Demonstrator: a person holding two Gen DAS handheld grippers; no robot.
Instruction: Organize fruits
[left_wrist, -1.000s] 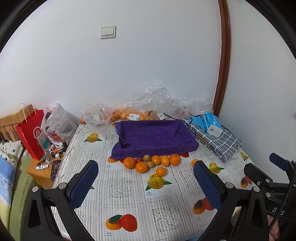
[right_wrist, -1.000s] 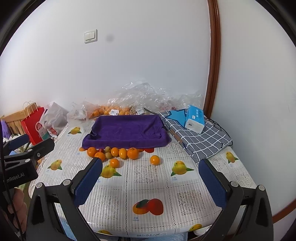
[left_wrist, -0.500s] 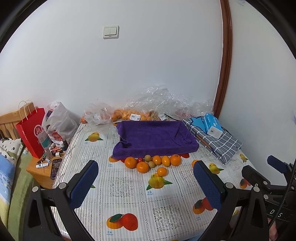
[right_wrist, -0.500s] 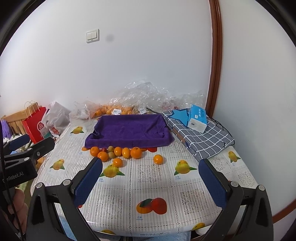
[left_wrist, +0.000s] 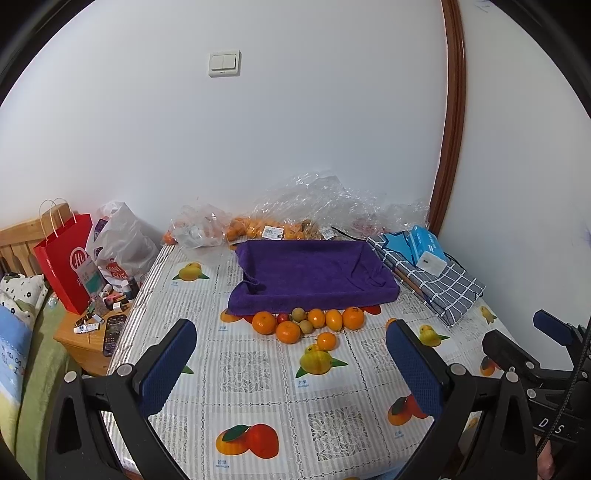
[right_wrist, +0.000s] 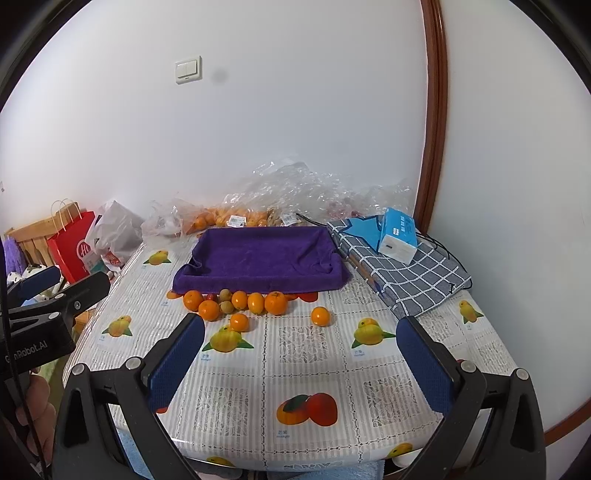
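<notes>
Several oranges (left_wrist: 288, 331) (right_wrist: 275, 302), small brown fruits (left_wrist: 298, 314) and a red one lie in a cluster on the fruit-print tablecloth (left_wrist: 240, 376) in front of a purple towel-lined tray (left_wrist: 314, 275) (right_wrist: 258, 260). One orange (right_wrist: 320, 316) lies apart to the right. My left gripper (left_wrist: 290, 363) is open and empty, held above the table's near part, short of the fruit. My right gripper (right_wrist: 301, 360) is open and empty, also short of the fruit. Each gripper shows at the edge of the other's view.
Clear plastic bags with more oranges (left_wrist: 258, 229) lie against the back wall. A checked cloth (right_wrist: 406, 273) with a blue tissue box (right_wrist: 399, 236) is at the right. A red paper bag (left_wrist: 66, 266) and a cluttered side table (left_wrist: 96, 325) stand left.
Both grippers have tilted slightly, so the table and fruit sit a little lower in each view. Nothing on the table has moved.
</notes>
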